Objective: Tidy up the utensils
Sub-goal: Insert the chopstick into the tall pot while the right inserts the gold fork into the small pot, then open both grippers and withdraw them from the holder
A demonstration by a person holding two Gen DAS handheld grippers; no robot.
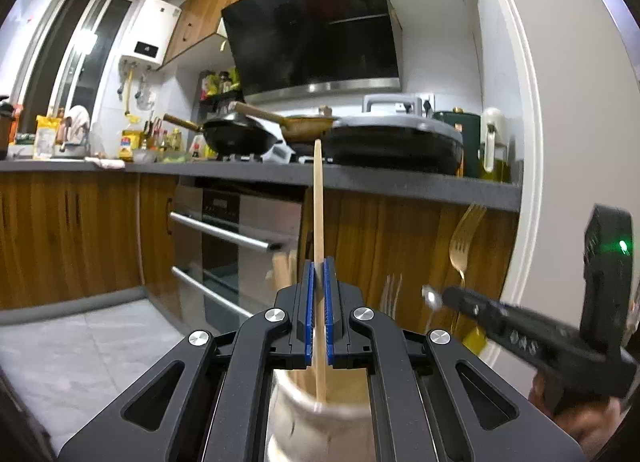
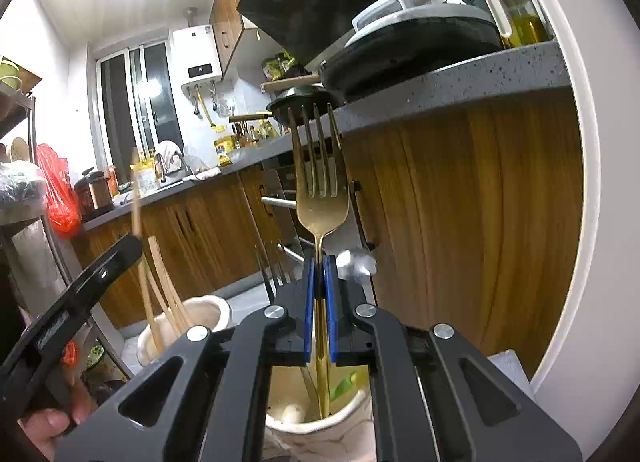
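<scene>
Right gripper [image 2: 319, 274], gold fork [image 2: 320, 197] tines-up.

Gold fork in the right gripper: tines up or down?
Up. The gold fork stands upright in the shut right gripper, handle running down into the holder.

black wok [image 1: 240, 137] and range hood [image 1: 316, 29] above the oven [image 1: 236, 238]

Gold fork [image 2: 320, 197], pale wooden chopstick [image 1: 319, 221], blue-padded fingers [image 1: 307, 310].
</scene>
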